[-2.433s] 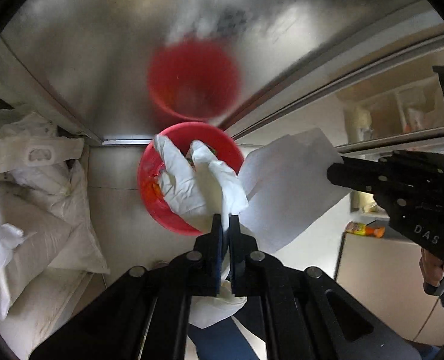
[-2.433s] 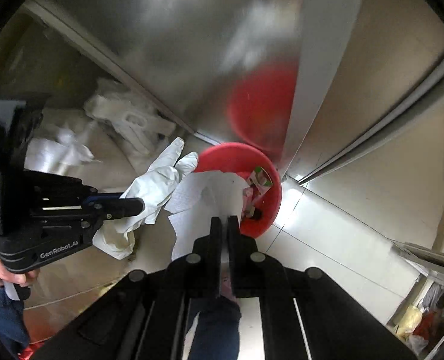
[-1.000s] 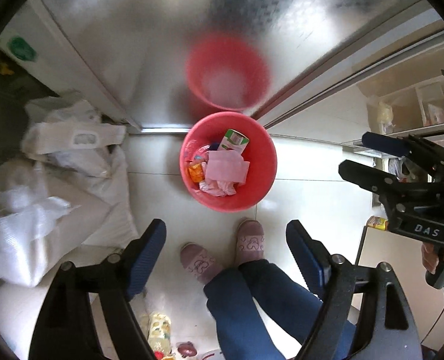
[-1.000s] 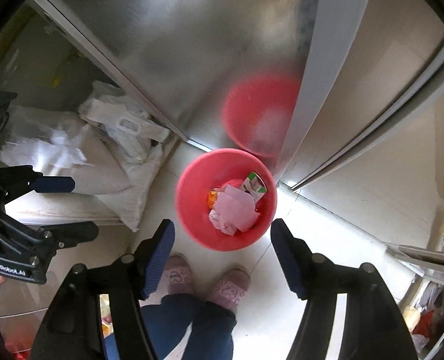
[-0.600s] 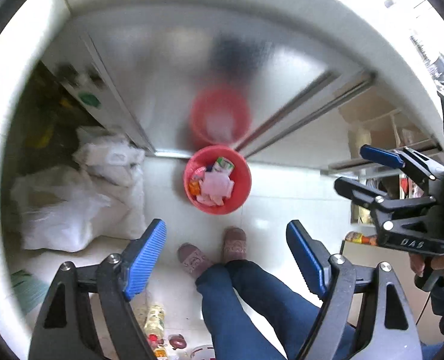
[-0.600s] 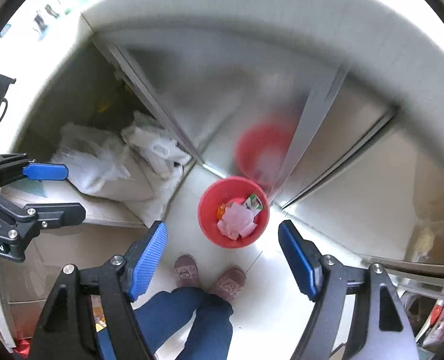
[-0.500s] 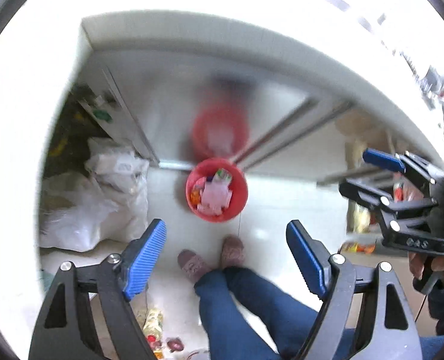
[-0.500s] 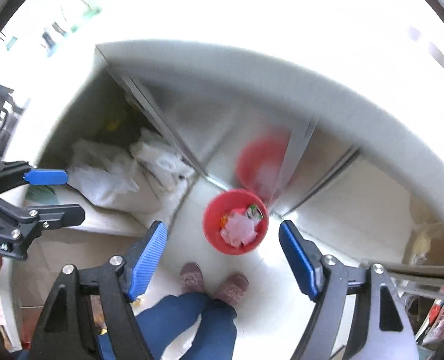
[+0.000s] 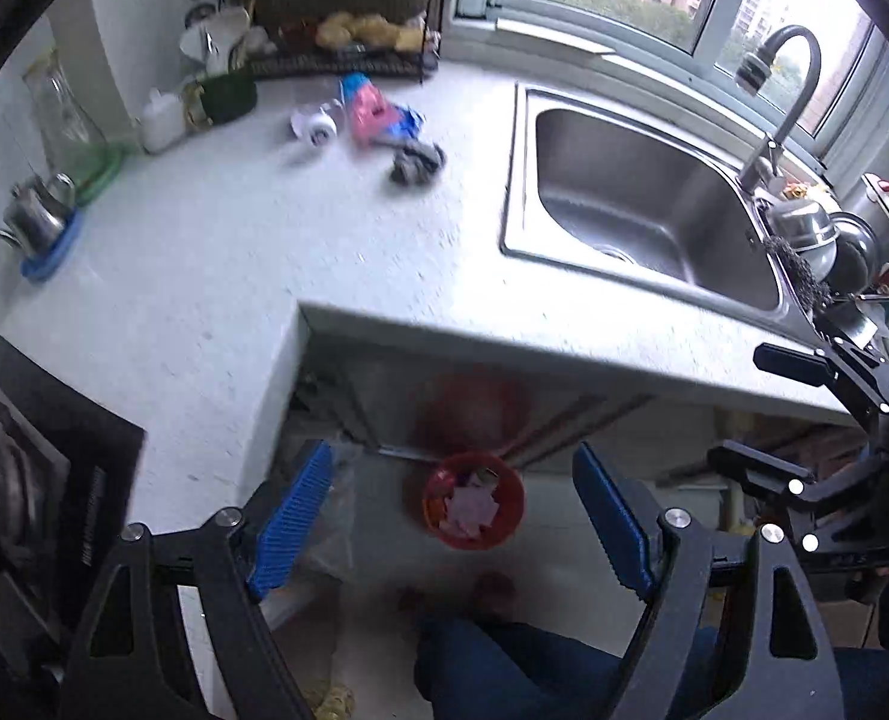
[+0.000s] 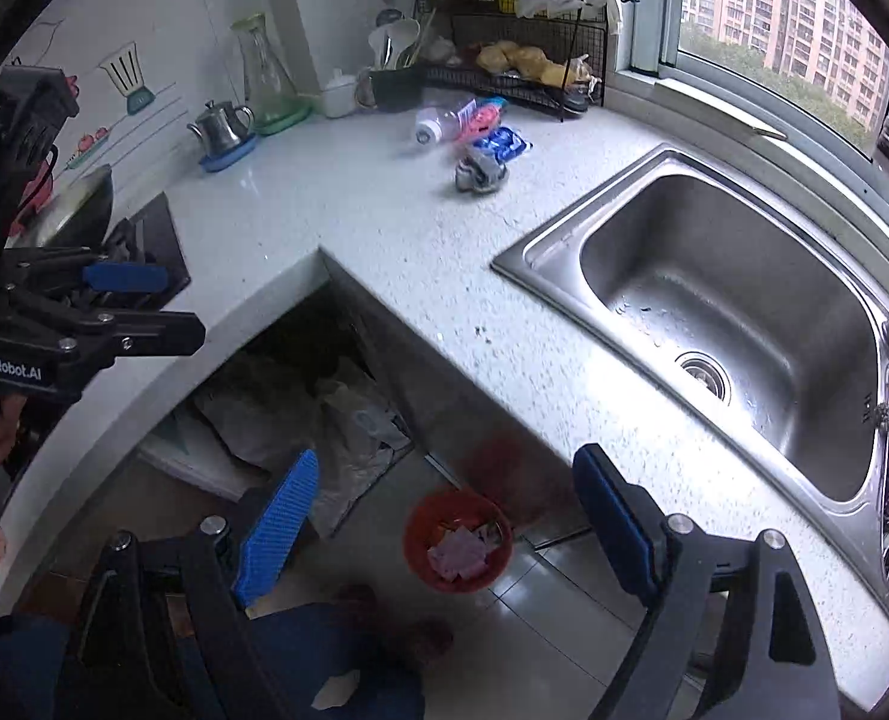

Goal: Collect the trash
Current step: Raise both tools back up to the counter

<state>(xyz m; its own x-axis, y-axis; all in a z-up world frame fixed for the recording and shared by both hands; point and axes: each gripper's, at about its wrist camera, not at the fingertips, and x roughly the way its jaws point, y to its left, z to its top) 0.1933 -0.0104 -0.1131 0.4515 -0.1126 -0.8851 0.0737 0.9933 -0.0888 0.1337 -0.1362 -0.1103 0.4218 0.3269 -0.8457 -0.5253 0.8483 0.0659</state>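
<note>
- The left hand-held gripper (image 9: 453, 516) hangs above the worktop (image 9: 216, 252) edge, its blue pads spread wide with nothing between them.
- The right hand-held gripper (image 10: 444, 519) has jaws still opening, also empty.
- On the floor below, the red bin (image 10: 457, 540) holds pink paper and wrappers.
- More trash lies on the worktop near the wire rack (image 10: 522, 72): a fallen bottle (image 10: 435, 125), a blue packet (image 10: 504, 145), a grey crumpled wad (image 10: 479, 173).

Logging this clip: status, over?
Left tongs open, empty; right tongs opening, empty. Red bin holds trash. Bottle, wrappers on counter.
</note>
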